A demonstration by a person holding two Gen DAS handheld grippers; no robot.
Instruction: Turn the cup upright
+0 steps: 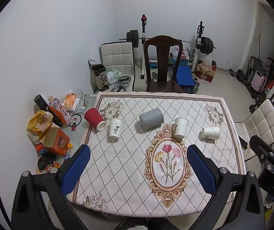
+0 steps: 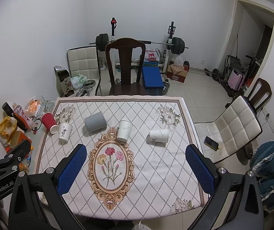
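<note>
From the left wrist view, my left gripper (image 1: 138, 154) is spread wide and empty above the table (image 1: 230, 115). Five cups sit beyond: a red cup (image 1: 94, 118) and a grey cup (image 1: 151, 118) lying down.

From the right wrist view, my right gripper (image 2: 136, 154) is likewise wide, empty. A white cup (image 2: 158, 135) lies on its side, well apart from it.
</note>
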